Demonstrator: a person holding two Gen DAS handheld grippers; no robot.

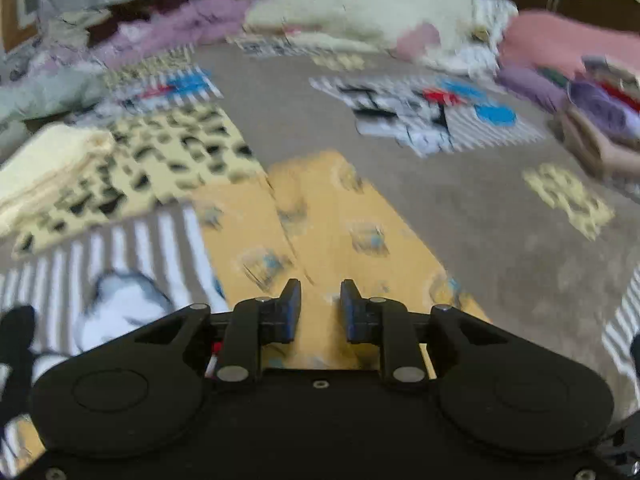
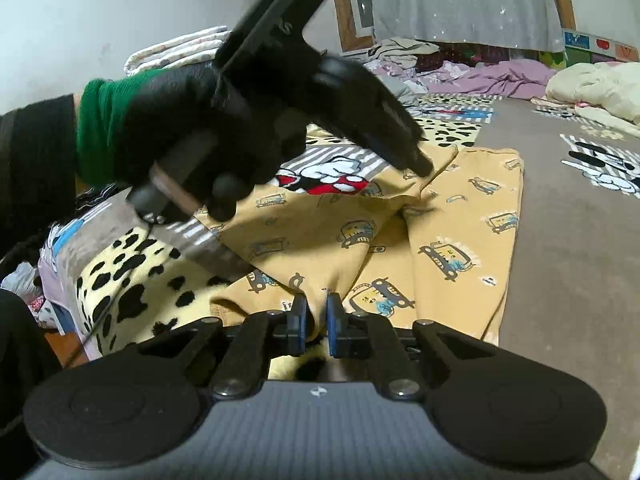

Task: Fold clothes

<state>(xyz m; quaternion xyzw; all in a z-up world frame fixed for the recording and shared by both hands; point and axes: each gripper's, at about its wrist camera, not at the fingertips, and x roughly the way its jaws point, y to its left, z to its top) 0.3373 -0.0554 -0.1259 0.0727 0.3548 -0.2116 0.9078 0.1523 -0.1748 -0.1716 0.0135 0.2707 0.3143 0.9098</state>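
Yellow trousers printed with small cars lie spread on the bed, both legs running away from me. My left gripper has its fingers close together with yellow cloth between them, near the seam where the legs meet. From the right wrist view, the left gripper, held by a black-gloved hand, touches the trousers at a raised wrinkle. My right gripper is shut on a fold at the near edge of the trousers.
The trousers rest on a grey-brown cover with cartoon and spotted patches. A stack of folded clothes sits at the right. Cream and purple blankets are heaped at the back, and a cream folded cloth lies at the left.
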